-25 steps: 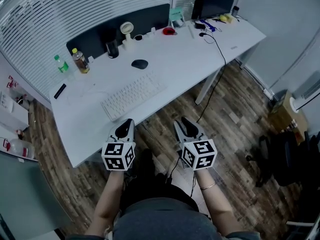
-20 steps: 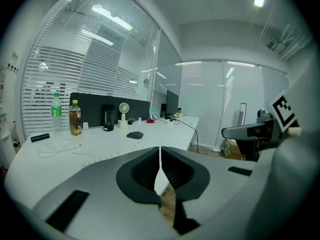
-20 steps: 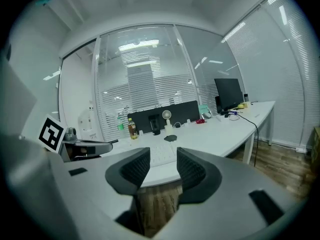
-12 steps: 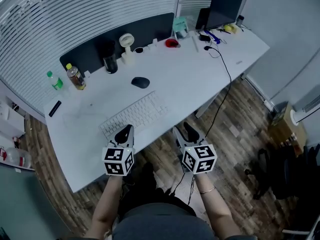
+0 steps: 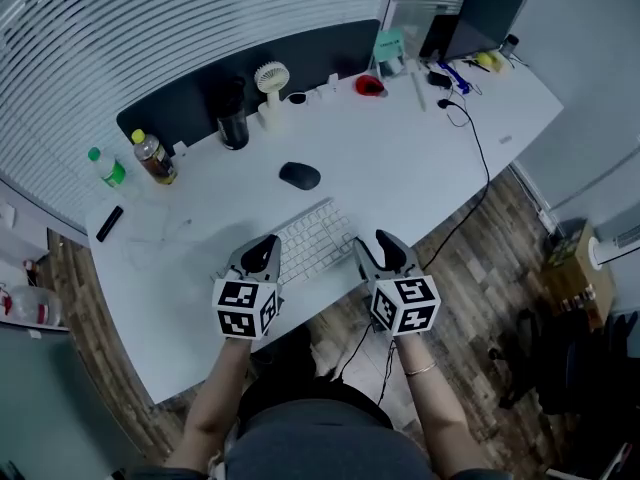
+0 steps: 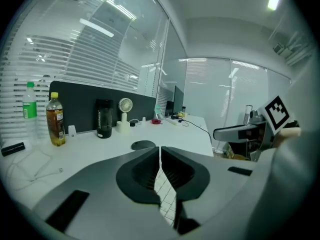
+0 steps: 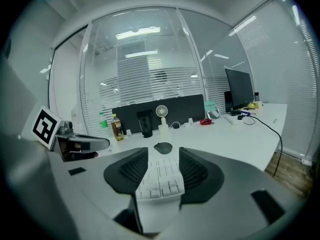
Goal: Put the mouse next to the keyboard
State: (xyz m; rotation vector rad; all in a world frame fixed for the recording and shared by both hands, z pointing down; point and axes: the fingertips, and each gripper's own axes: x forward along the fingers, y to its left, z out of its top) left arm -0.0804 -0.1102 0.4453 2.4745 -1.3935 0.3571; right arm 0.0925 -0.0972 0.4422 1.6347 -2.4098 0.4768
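Note:
A black mouse [image 5: 299, 175] lies on the white desk [image 5: 420, 158], a short way behind the white keyboard [image 5: 312, 238]. My left gripper [image 5: 264, 246] hovers over the keyboard's left end, its jaws shut with nothing between them. My right gripper [image 5: 385, 242] hangs at the keyboard's right end near the desk's front edge; its jaws are opening and hold nothing. In the right gripper view the keyboard [image 7: 159, 180] and the mouse [image 7: 163, 147] show through the gap of the right gripper [image 7: 163, 156]. The left gripper view shows the mouse [image 6: 143, 145] just beyond the left gripper [image 6: 160, 151].
Along the back by the dark partition [image 5: 250, 73] stand a green bottle [image 5: 104, 166], a tea bottle [image 5: 153, 156], a black cup [image 5: 232, 128] and a small fan [image 5: 270, 83]. A monitor [image 5: 482, 18] and a cable [image 5: 472, 143] occupy the right end. Wooden floor lies below the desk edge.
Both grippers have moved forward from over the floor to the keyboard at the desk's front edge. The right gripper's jaws have spread wider.

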